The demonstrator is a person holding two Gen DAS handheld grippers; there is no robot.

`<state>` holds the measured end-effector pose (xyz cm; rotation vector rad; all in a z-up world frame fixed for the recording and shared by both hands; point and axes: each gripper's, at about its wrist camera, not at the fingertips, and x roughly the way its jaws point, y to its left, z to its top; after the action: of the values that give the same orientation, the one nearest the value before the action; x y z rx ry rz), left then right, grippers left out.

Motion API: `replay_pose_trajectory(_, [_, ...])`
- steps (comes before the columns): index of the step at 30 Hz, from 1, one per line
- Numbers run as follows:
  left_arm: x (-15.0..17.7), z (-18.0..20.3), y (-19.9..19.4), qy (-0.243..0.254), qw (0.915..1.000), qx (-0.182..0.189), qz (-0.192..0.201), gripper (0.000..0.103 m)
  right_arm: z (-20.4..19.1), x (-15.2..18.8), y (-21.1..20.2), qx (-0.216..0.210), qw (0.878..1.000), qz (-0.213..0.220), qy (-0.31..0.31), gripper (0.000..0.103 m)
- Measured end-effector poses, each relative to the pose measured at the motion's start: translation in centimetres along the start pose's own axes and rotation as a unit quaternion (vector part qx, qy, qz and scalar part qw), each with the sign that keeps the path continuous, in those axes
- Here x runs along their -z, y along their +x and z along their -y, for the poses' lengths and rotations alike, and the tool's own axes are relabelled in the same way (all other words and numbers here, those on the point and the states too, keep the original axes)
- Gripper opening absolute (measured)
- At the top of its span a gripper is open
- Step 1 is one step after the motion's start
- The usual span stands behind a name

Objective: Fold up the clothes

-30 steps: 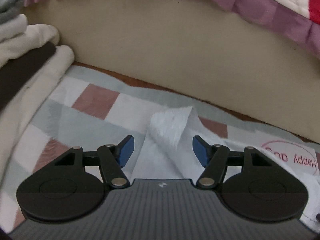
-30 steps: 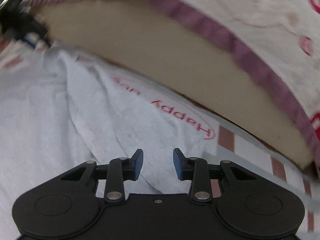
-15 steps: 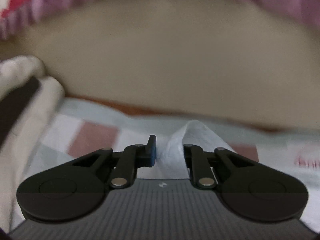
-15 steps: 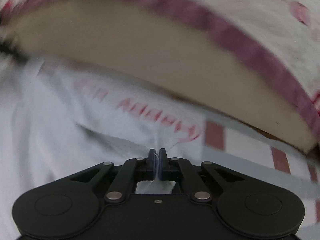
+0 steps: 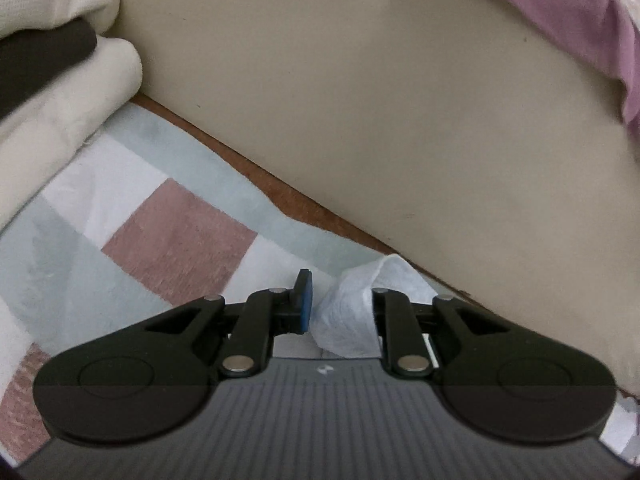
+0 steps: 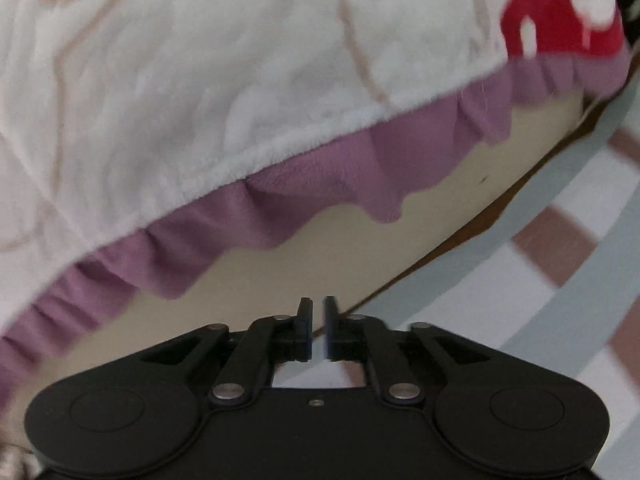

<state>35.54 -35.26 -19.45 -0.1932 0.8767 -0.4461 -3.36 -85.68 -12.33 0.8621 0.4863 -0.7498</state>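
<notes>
The left claw (image 5: 338, 310) is pinching a bunched fold of a white garment (image 5: 352, 320), a thin, finely textured cloth that rises in a soft peak between the two fingers; its blue-padded left finger (image 5: 303, 300) shows, while the other is covered by the cloth. More of the garment peeks out at the lower right edge of the left wrist view. It sits over a checked cloth (image 5: 180, 240) of pale green, white and dusty pink squares with a slightly fuzzy weave. Beyond runs a narrow strip of brown wood, then the smooth beige side of a mattress (image 5: 360, 100). At upper left is a pile of folded clothes (image 5: 52, 92): thick cream layers with rounded folded edges and one dark layer between them.

The right claw (image 6: 318, 330) has its fingers nearly pressed together, a thin gap between them, with nothing visibly caught in it. Ahead hangs a plush white blanket (image 6: 200, 80) with a ruffled purple hem and a red print, blurred.
</notes>
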Motion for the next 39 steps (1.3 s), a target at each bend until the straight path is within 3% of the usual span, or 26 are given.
replay_pose_trajectory(2, [-0.2,0.1,0.3,0.009,1.0000,0.002,0.002,0.014,0.4,1.5,0.0,-0.013,0.999,-0.016,-0.028,0.031])
replay_pose_trajectory(7, [-0.6,0.5,0.9,0.033,0.9994,0.007,0.007,0.012,0.0,5.3,-1.1,-0.024,0.994,-0.031,-0.097,0.046])
replay_pose_trajectory(9, [-0.8,1.1,0.8,0.068,0.9976,-0.006,0.014,0.012,0.0,6.4,-2.4,-0.040,0.992,-0.026,-0.113,0.059])
replay_pose_trajectory(11, [-1.2,0.6,0.8,0.048,0.9988,0.009,0.007,0.012,-1.3,8.3,-3.2,-0.053,0.984,-0.032,-0.167,0.064])
replay_pose_trajectory(13, [-1.7,0.1,0.5,0.029,0.9991,0.031,0.000,0.012,-3.1,9.9,-3.1,-0.052,0.966,-0.046,-0.248,0.065])
replay_pose_trajectory(16, [-2.1,0.8,-0.5,0.065,0.9971,0.037,0.012,0.014,-5.5,11.9,-1.9,-0.033,0.931,-0.065,-0.357,0.065])
replay_pose_trajectory(18, [-2.2,1.4,-1.3,0.093,0.9943,0.045,0.024,0.014,-6.5,13.2,0.2,0.022,0.904,-0.068,-0.422,0.065])
replay_pose_trajectory(20, [-2.2,1.6,-1.7,0.112,0.9917,0.057,0.027,0.014,-6.8,14.0,2.2,0.059,0.886,-0.071,-0.455,0.065])
replay_pose_trajectory(22, [-2.1,1.4,-1.6,0.116,0.9910,0.063,0.022,0.014,-6.2,13.6,3.6,0.058,0.892,-0.054,-0.446,0.066])
replay_pose_trajectory(23, [-2.0,1.1,-1.3,0.110,0.9915,0.067,0.019,0.014,-6.1,13.0,4.2,0.048,0.902,-0.053,-0.426,0.066])
replay_pose_trajectory(24, [-2.0,0.8,-1.1,0.103,0.9920,0.071,0.015,0.014,-6.1,12.2,4.9,0.036,0.913,-0.056,-0.402,0.058])
replay_pose_trajectory(25, [-1.9,0.3,-0.8,0.091,0.9927,0.077,0.018,0.014,-6.0,11.4,5.3,0.021,0.927,-0.060,-0.369,0.044])
replay_pose_trajectory(26, [-1.9,-0.2,-0.5,0.078,0.9932,0.083,0.023,0.014,-5.4,10.2,5.5,0.005,0.950,-0.060,-0.306,0.011])
replay_pose_trajectory(27, [-1.9,-0.8,-0.2,0.066,0.9936,0.088,0.023,0.014,-4.6,8.7,5.6,-0.010,0.972,-0.058,-0.229,0.006])
replay_pose_trajectory(29, [-1.8,-1.9,0.7,0.043,0.9944,0.095,0.016,0.015,-2.8,6.9,4.8,-0.030,0.993,-0.022,-0.108,0.006])
replay_pose_trajectory(30, [-1.8,-2.3,1.0,0.034,0.9945,0.099,0.013,0.015,-2.1,6.5,4.3,-0.030,0.996,0.003,-0.080,0.006])
replay_pose_trajectory(36, [-2.0,-4.1,2.1,-0.040,0.9896,0.138,0.009,0.016,-0.4,5.2,2.8,0.020,0.994,0.043,-0.094,0.001])
replay_pose_trajectory(39, [-2.3,-3.8,1.5,-0.030,0.9887,0.145,0.027,0.029,0.7,4.1,2.7,0.028,0.994,0.035,-0.099,0.006])
